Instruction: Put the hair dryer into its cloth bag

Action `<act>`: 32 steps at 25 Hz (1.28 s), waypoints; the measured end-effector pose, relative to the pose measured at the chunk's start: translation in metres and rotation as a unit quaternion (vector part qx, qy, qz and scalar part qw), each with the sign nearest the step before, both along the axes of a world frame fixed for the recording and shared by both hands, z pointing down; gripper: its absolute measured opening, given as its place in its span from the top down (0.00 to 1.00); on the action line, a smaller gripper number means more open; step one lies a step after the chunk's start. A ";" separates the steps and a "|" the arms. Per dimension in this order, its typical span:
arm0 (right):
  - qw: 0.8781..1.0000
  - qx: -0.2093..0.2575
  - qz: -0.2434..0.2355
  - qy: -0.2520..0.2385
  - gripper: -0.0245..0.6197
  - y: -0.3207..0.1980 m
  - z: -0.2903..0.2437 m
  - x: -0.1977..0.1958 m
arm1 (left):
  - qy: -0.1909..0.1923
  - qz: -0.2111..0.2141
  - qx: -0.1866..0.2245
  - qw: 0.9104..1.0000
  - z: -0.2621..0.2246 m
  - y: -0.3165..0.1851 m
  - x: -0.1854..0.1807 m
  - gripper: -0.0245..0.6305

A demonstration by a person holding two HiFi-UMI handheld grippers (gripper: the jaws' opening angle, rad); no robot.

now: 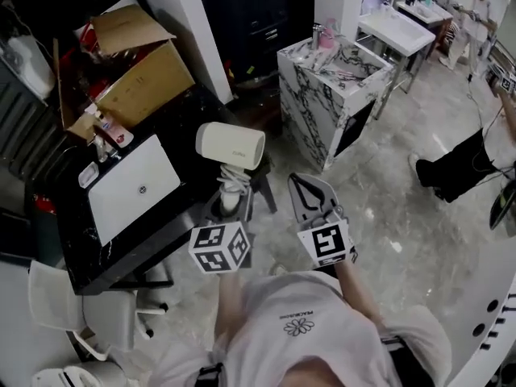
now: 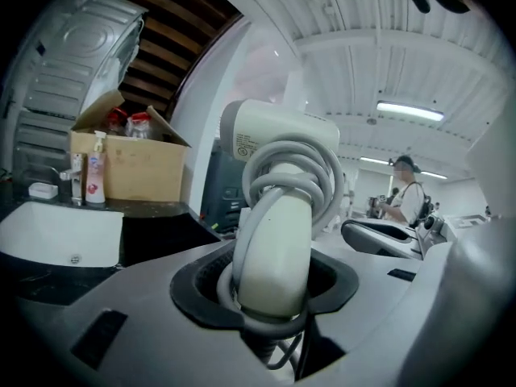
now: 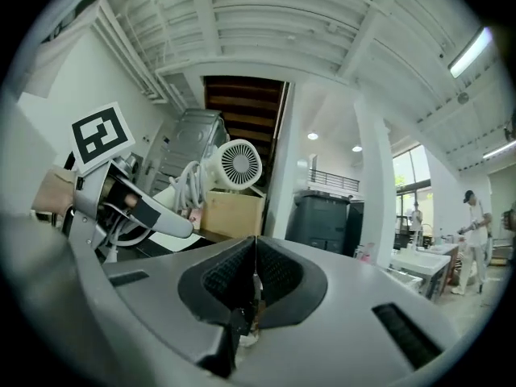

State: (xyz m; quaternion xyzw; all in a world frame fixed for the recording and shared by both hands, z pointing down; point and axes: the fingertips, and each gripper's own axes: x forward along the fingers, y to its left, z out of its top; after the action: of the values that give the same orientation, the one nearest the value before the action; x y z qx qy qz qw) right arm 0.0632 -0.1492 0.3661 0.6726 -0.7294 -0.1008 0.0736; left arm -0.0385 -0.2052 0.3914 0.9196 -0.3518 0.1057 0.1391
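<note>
A cream hair dryer [image 1: 230, 145] stands upright in the air beside the black table [image 1: 185, 216], its grey cord wound round the handle. My left gripper [image 1: 231, 203] is shut on that handle [image 2: 272, 248], with the cord coils pinched in as well. The white cloth bag [image 1: 133, 184] lies flat on the table to the left, also in the left gripper view [image 2: 60, 234]. My right gripper [image 1: 301, 181] hovers to the right of the dryer, shut and empty. In the right gripper view [image 3: 255, 266] the dryer's round rear grille [image 3: 239, 164] shows at upper left.
An open cardboard box [image 1: 133, 75] and small bottles [image 1: 105, 135] sit at the table's far end. A marble-patterned counter [image 1: 334, 83] stands ahead on the right. A person sits on the floor at right [image 1: 459, 168]; another stands by a sink [image 1: 477, 10]. A white chair [image 1: 81, 317] is at lower left.
</note>
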 end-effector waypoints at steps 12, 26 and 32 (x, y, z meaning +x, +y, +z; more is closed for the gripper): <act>0.984 0.026 -0.174 -0.006 0.94 -0.049 -0.020 0.019 | -0.002 -0.208 -0.010 0.978 0.002 0.000 -0.027 0.69; 0.928 0.002 -0.342 0.148 0.94 -0.070 0.013 0.044 | -0.025 -0.405 -0.015 0.914 0.016 0.033 -0.024 0.69; 0.911 0.003 -0.362 0.200 0.94 -0.076 0.027 0.043 | -0.049 -0.446 -0.023 0.893 0.027 0.051 -0.020 0.69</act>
State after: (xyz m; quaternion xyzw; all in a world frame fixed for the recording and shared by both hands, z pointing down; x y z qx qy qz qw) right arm 0.1059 -0.2255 0.3932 0.3287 -0.8926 -0.2550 0.1739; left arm -0.0583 -0.1537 0.4187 0.6559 -0.7291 0.0854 0.1758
